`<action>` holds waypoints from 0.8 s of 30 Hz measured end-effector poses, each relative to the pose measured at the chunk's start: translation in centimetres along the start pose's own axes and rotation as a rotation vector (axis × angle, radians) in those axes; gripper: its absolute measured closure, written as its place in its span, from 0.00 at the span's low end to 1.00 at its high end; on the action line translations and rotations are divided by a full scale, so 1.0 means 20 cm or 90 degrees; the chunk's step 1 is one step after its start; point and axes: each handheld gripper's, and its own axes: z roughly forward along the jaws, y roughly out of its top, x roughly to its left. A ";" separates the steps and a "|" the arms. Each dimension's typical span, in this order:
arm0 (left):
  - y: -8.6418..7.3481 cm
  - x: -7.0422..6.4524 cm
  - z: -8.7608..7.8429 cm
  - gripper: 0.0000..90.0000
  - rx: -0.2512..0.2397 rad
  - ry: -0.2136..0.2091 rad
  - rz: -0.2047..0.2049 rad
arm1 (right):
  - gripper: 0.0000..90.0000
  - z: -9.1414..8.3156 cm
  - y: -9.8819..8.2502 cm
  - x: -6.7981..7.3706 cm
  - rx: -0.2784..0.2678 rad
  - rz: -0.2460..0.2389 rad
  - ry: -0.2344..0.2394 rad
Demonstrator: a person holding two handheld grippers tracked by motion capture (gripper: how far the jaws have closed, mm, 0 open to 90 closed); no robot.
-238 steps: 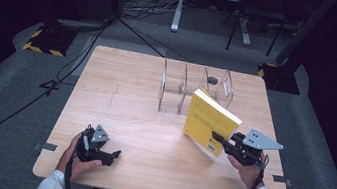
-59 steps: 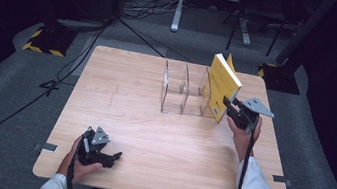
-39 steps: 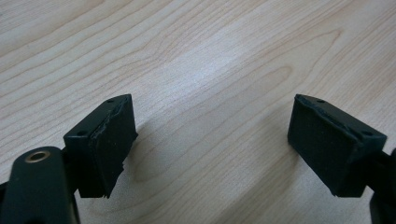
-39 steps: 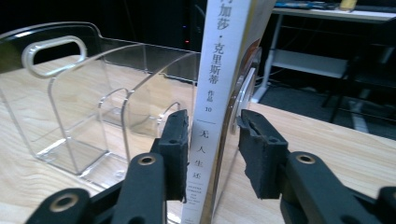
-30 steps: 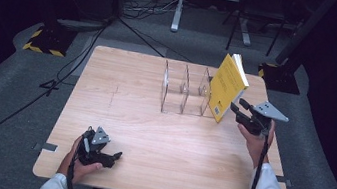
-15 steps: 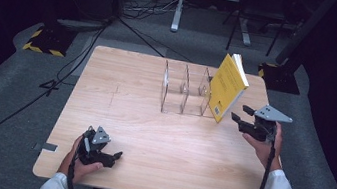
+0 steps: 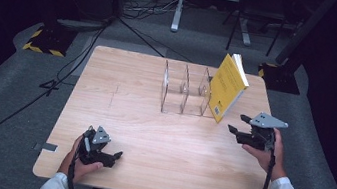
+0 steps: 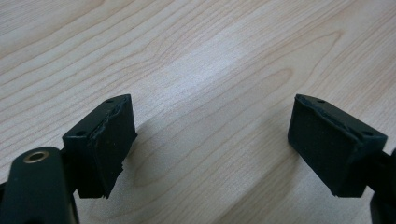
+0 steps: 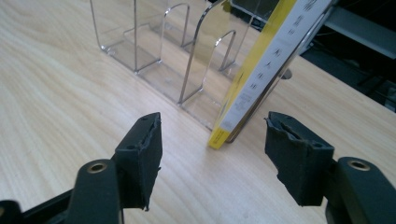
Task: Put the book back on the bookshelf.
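A yellow book (image 7: 227,86) stands tilted in the rightmost slot of a clear acrylic file rack (image 7: 183,89) at the back middle of the wooden table (image 7: 141,126). In the right gripper view the book (image 9: 261,65) leans to the right beyond the jaws, next to the rack's dividers (image 9: 187,51). My right gripper (image 7: 236,125) is open and empty, a short way in front and to the right of the book. My left gripper (image 7: 114,157) rests near the front left edge, open, with bare wood between its jaws (image 8: 210,149).
Beyond the table lie grey carpet, black cables (image 7: 57,78) and stand bases with yellow-black stripes (image 7: 45,41). A metal frame (image 7: 210,4) stands at the back. The table's right edge (image 7: 268,155) runs just under my right hand.
My right gripper carried the book from the table's right front up into the rack's right slot, let go of it, and drew back to the right and toward the front. Left gripper unmoved.
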 end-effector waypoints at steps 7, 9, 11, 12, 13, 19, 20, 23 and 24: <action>0.00 0.00 0.00 0.17 0.001 0.001 0.000 | 0.41 -0.03 -0.04 0.05 0.009 -0.006 0.008; 0.00 0.00 0.00 0.17 0.001 0.000 0.000 | 0.41 -0.04 -0.07 0.07 0.018 -0.007 0.018; 0.00 0.00 0.00 0.17 0.001 0.001 0.000 | 0.40 -0.04 -0.07 0.07 0.022 -0.005 0.024; 0.00 0.00 0.00 0.17 0.001 0.001 0.000 | 0.40 -0.05 -0.08 0.08 0.021 -0.011 0.021; 0.00 0.00 0.00 0.17 0.001 0.001 0.000 | 0.40 -0.05 -0.09 0.09 0.024 -0.022 0.018; 0.00 0.00 0.00 0.17 0.001 0.002 0.001 | 0.39 -0.07 -0.13 0.12 0.047 -0.036 0.031; 0.00 0.00 0.00 0.17 0.001 0.002 0.001 | 0.39 -0.08 -0.14 0.13 0.046 -0.039 0.031; 0.00 0.00 0.00 0.17 0.001 0.002 0.001 | 0.38 -0.09 -0.17 0.14 0.052 -0.041 0.040; 0.00 0.00 0.00 0.17 0.001 0.002 0.001 | 0.38 -0.09 -0.18 0.15 0.054 -0.042 0.040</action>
